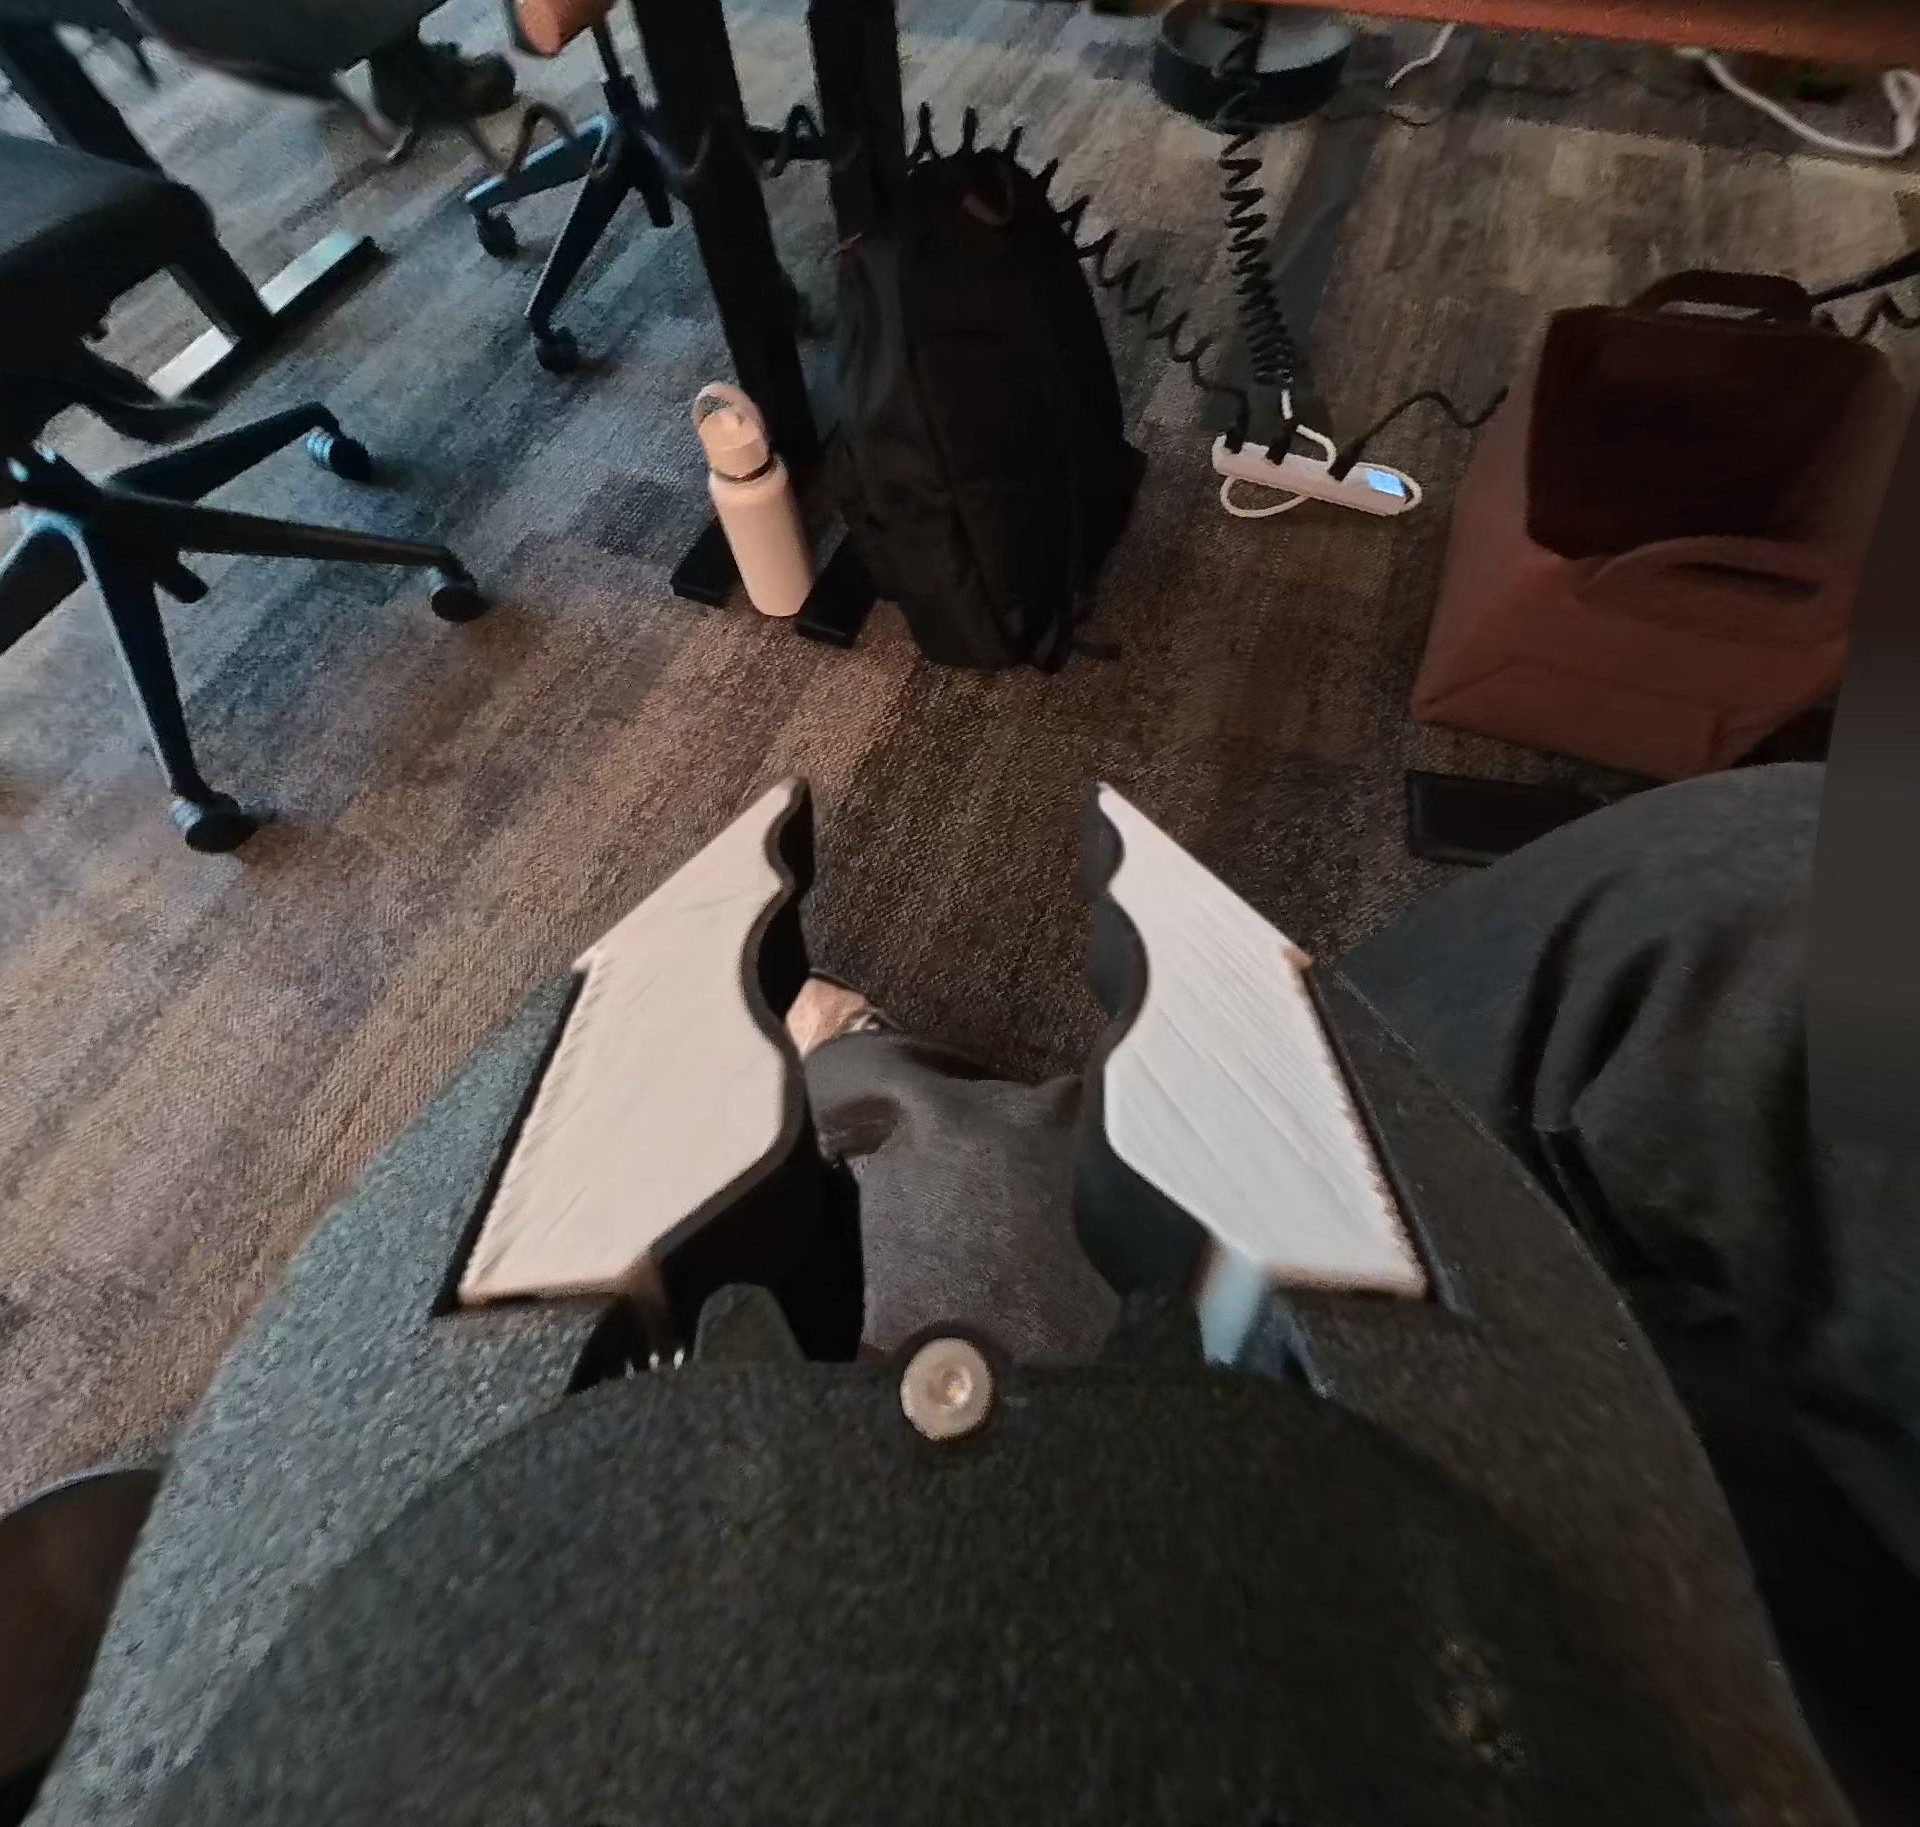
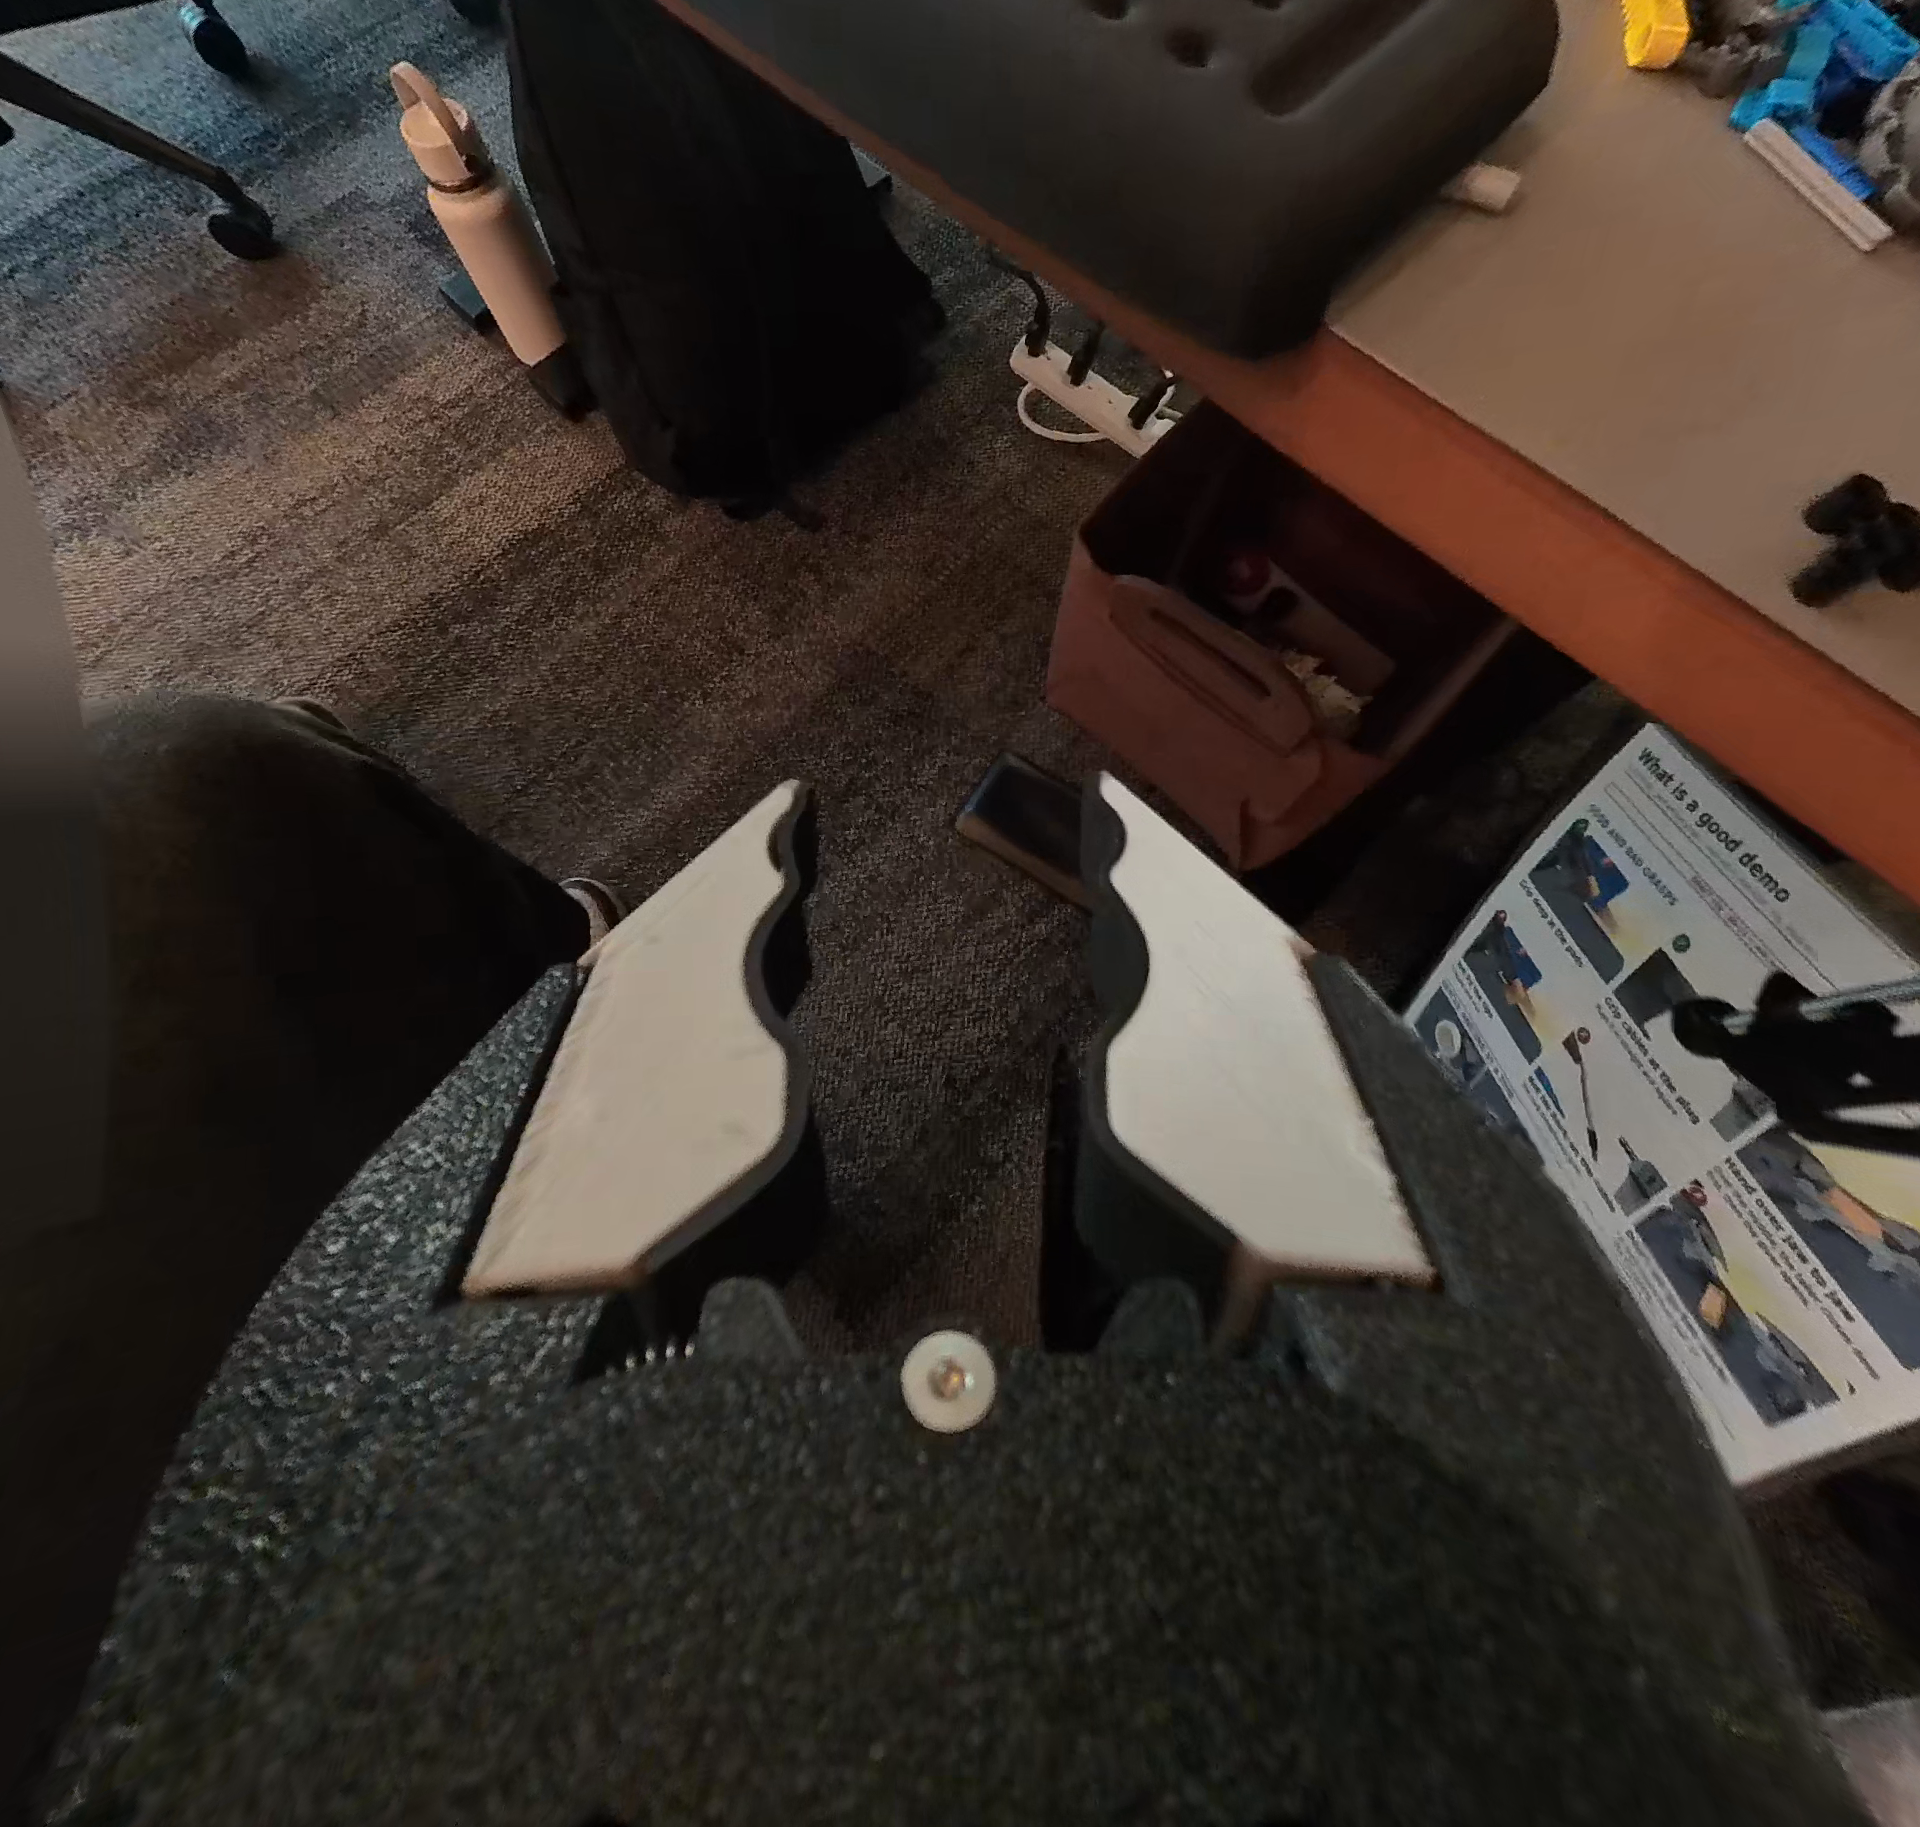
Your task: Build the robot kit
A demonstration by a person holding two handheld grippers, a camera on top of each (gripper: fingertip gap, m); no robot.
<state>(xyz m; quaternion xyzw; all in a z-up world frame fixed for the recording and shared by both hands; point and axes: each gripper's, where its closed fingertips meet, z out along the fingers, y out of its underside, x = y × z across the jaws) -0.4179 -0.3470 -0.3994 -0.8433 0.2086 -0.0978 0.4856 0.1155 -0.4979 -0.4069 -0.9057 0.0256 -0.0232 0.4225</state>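
My left gripper (image 1: 951, 801) is open and empty, held low over the carpet and pointing under a desk. A person's leg in dark trousers (image 1: 1621, 1029) lies to its right, and a foot in a dark sock (image 1: 935, 1143) shows between the jaws. My right gripper (image 2: 948, 801) is open and empty too, held over the carpet beside the desk edge (image 2: 1507, 551). A small flat black object (image 2: 1023, 816) lies on the floor just beyond its right fingertip. A dark trouser leg (image 2: 260, 946) is at its left.
A black backpack (image 1: 966, 427) and a pale bottle (image 1: 753, 499) stand by the desk legs. A white power strip (image 1: 1320, 478), a brown open box (image 2: 1226, 655), office chairs (image 1: 125, 427), a black cushioned pad (image 2: 1091, 84) and toy bricks (image 2: 1787, 42) on the desk, a printed sheet (image 2: 1683, 1081). The grippers' ends are close to 55 cm from one another.
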